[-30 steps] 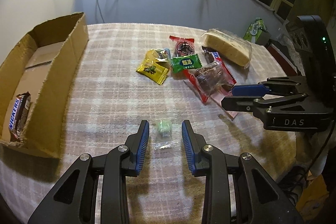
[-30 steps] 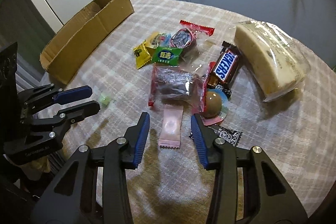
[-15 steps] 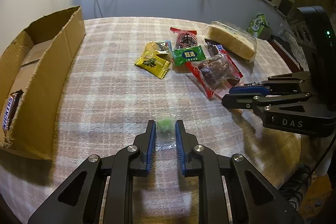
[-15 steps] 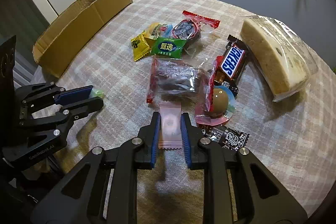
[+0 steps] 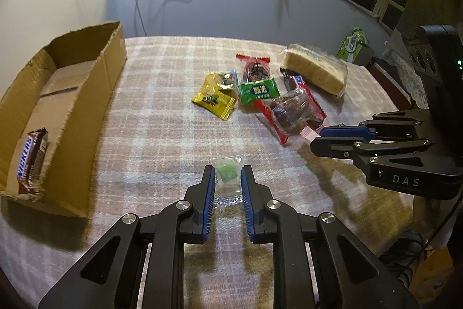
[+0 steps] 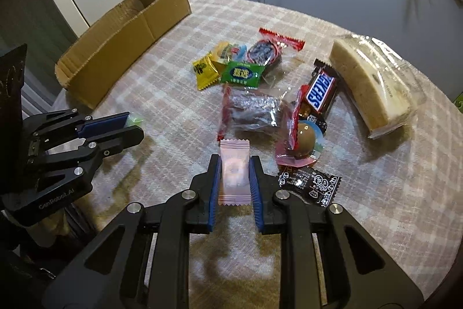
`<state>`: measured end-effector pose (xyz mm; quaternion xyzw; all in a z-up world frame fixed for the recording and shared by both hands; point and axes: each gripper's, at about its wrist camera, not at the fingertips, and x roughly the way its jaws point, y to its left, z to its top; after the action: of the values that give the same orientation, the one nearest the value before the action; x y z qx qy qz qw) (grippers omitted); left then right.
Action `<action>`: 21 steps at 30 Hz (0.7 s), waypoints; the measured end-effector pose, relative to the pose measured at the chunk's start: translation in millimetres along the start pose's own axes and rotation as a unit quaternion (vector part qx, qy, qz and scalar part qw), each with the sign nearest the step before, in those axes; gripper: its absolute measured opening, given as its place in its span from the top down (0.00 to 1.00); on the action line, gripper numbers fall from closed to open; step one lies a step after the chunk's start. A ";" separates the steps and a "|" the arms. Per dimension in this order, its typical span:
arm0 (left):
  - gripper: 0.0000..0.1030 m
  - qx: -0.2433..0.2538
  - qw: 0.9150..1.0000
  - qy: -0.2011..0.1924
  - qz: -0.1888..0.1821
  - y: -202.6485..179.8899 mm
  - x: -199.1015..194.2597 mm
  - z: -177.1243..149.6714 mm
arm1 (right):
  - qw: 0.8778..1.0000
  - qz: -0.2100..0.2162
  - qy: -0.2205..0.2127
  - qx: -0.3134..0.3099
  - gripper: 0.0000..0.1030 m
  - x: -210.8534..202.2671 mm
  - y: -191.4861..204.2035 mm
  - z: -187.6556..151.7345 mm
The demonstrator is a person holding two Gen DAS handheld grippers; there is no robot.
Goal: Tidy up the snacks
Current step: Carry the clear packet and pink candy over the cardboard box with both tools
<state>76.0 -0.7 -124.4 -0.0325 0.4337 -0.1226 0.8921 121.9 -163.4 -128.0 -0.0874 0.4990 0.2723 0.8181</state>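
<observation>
Two near, facing views; table (image 5: 162, 118) shared.

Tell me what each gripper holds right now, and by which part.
Left gripper: the small clear-wrapped green candy, pinched across its middle. Right gripper: the pale pink sachet, clamped by its long side edges.

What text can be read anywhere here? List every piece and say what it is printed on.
"SNICKERS": bar on the table.
"SNICKERS", partly hidden: bar in the cardboard box.
"DAS": right gripper body.
"GenRobot.AI": left gripper body.
Green packet, yellow packet, black packet: print too small or blurred to read.
Pink packet: faint print, unreadable.
</observation>
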 end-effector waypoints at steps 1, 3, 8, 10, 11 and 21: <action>0.84 0.000 1.000 -0.003 -0.001 0.1 -2.9 0.7 | 1.000 0.000 -0.002 -0.001 0.80 -2.4 1.2 0.3; 0.84 0.000 1.000 -0.009 0.000 0.4 -8.7 1.9 | 1.000 -0.001 -0.008 -0.002 0.80 -8.5 3.8 1.8; 0.84 -0.004 1.000 -0.023 0.000 4.7 -21.7 4.5 | 1.000 -0.004 -0.020 -0.005 0.80 -20.2 11.2 7.3; 0.84 -0.006 1.000 -0.029 0.002 8.3 -27.1 5.5 | 1.000 -0.004 -0.027 -0.009 0.80 -25.5 16.1 10.7; 0.84 -0.007 0.999 -0.032 0.003 10.9 -30.1 6.1 | 1.000 -0.004 -0.029 -0.011 0.80 -27.2 18.3 12.4; 0.84 -0.029 0.997 -0.064 0.026 49.9 -58.0 11.4 | 0.997 0.002 -0.058 -0.042 0.80 -38.8 56.0 48.4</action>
<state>60.0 61.3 -81.1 -0.0549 0.3800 -0.0849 0.9195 115.5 -110.4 -63.7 -0.1048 0.4393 0.2989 0.8406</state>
